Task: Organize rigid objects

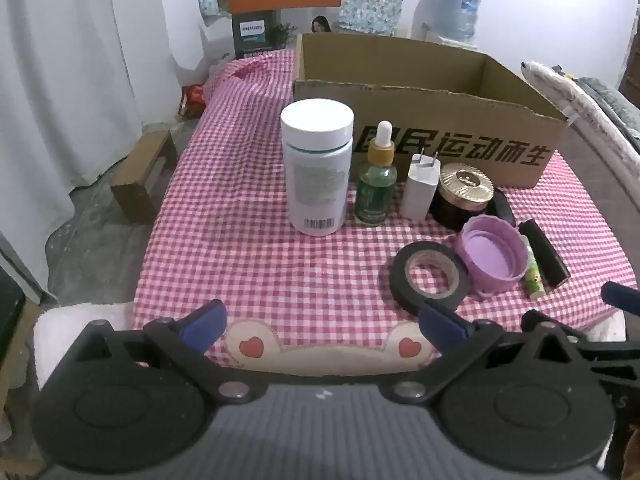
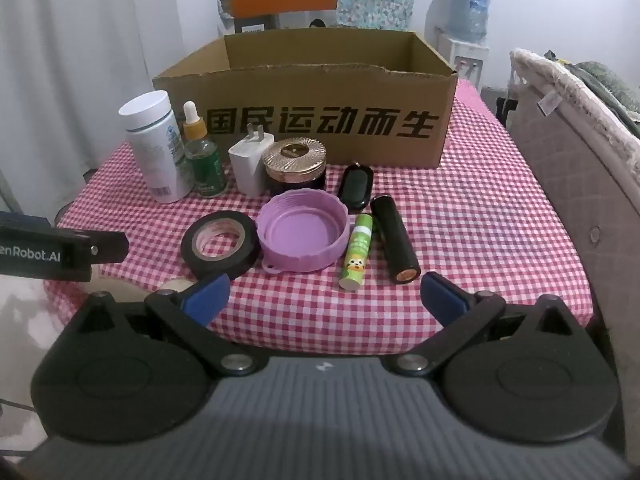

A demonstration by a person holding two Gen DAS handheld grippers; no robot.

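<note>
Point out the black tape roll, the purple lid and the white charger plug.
black tape roll (image 2: 219, 266): right wrist view, on the near outer band of the roll.
purple lid (image 2: 298, 236): right wrist view, on the flat inner floor of the upturned lid.
white charger plug (image 1: 420, 188): left wrist view, on the front face of its body.

A table covered by a red-and-white checked cloth (image 2: 480, 216) carries everything. At its far side stands an open cardboard box (image 2: 320, 120) with black lettering. In front of the box, in a row, stand a white bottle (image 2: 154, 148), a green dropper bottle (image 2: 204, 160), a white charger (image 2: 250, 164) and a gold-lidded jar (image 2: 294, 164). Nearer lie a black tape roll (image 2: 220, 246), a purple lid (image 2: 302, 232) turned open side up, a green stick (image 2: 356, 252), a black cylinder (image 2: 394, 238) and a black fob (image 2: 356, 184).
</note>
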